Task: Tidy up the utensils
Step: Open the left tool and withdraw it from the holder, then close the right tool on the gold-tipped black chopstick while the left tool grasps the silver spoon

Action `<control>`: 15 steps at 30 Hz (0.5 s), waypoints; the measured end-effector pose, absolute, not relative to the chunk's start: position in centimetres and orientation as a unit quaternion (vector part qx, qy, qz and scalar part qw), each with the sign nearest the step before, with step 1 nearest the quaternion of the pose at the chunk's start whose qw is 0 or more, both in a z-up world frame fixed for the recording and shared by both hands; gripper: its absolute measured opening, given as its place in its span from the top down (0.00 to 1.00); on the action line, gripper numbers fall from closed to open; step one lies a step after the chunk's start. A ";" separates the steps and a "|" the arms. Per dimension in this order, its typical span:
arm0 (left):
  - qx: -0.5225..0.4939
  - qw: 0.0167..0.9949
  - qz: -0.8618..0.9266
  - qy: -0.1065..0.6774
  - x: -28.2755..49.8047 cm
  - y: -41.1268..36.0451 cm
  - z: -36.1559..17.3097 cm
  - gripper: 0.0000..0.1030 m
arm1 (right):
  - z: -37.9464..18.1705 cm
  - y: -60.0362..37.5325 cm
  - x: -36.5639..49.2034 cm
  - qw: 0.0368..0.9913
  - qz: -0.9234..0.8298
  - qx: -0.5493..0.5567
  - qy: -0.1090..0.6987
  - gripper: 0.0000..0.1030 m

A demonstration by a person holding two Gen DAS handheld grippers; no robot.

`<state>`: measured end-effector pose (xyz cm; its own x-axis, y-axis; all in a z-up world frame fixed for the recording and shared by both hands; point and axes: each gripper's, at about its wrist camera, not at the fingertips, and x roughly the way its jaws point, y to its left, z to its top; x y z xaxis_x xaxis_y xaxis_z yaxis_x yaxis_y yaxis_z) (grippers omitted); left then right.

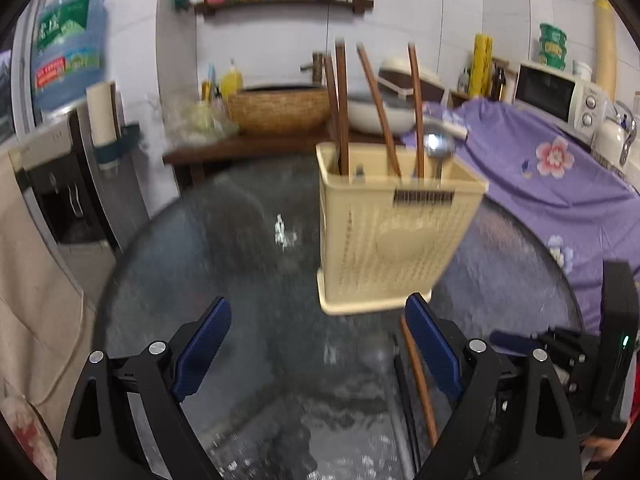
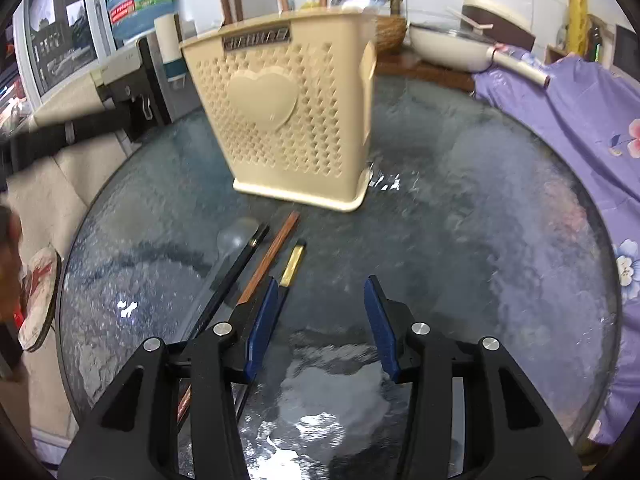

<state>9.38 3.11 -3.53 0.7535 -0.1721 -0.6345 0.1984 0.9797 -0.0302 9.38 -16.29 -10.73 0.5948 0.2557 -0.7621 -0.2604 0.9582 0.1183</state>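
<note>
1. I see the basket (image 2: 296, 120) standing on the round glass table (image 2: 500, 240). It is a cream basket with a heart on its side.

2. Some things are already in the basket. In my left view I count about four brown chopsticks (image 1: 342, 108) standing up in it, and one shiny spoon (image 1: 438, 146) next to them. So I think part of the job is done.

3. Some things are still out. They lie on the table just in front of the basket: a black chopstick (image 2: 236, 280), a brown chopstick (image 2: 272, 256) beside it, and a black stick with a gold end (image 2: 294, 262). There is also a pale spoon (image 2: 236, 234) there, but it is blurry, so I am not sure of its shape.

4. I think these three or four things are what is left to put in.

5. My right gripper (image 2: 320, 320) has its jaws apart. Nothing is between them. Its left finger (image 2: 262, 328) sits over the sticks, close to the gold-end one. I cannot tell if it touches them.

6. My left gripper (image 1: 318, 350) also has its jaws wide apart and holds nothing. It points at the basket from near the table. The brown chopstick lies under its right finger (image 1: 434, 348).

7. My guess is about half is done. Next I would grab one of the sticks on the table.
</note>
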 end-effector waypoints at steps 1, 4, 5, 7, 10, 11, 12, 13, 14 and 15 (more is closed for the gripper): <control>0.026 0.932 -0.099 0.348 9.2 2.9 -4.5 0.20 | -11.1 -16.0 9.5 0.890 0.148 -0.004 0.432 0.56; 0.042 0.919 -0.100 0.378 9.2 2.6 -6.9 0.34 | -11.8 -15.4 9.9 0.881 0.156 -0.005 0.446 0.56; 0.045 0.916 -0.101 0.385 9.1 2.5 -7.5 0.38 | -12.0 -15.2 9.9 0.880 0.156 -0.006 0.448 0.56; 0.046 0.912 -0.100 0.395 9.1 2.6 -8.4 0.43 | -12.3 -14.9 10.3 0.877 0.155 -0.005 0.455 0.56; 0.044 0.905 -0.106 0.410 9.1 2.5 -9.4 0.50 | -12.7 -14.6 10.8 0.871 0.156 0.001 0.465 0.56; 0.043 0.903 -0.107 0.415 9.0 2.5 -9.8 0.52 | -12.8 -14.3 11.0 0.870 0.153 -0.003 0.468 0.57; 0.044 0.900 -0.110 0.419 9.0 2.5 -10.1 0.53 | -13.0 -14.1 11.0 0.871 0.150 -0.007 0.468 0.58; 0.045 0.899 -0.111 0.420 9.0 2.4 -10.4 0.56 | -13.0 -13.9 11.1 0.871 0.147 -0.011 0.468 0.58; 0.045 0.898 -0.112 0.422 8.9 2.3 -10.6 0.57 | -13.0 -13.7 11.2 0.872 0.145 -0.013 0.468 0.59; 0.045 0.898 -0.113 0.424 8.9 2.1 -10.7 0.57 | -13.0 -13.6 11.2 0.872 0.144 -0.013 0.468 0.59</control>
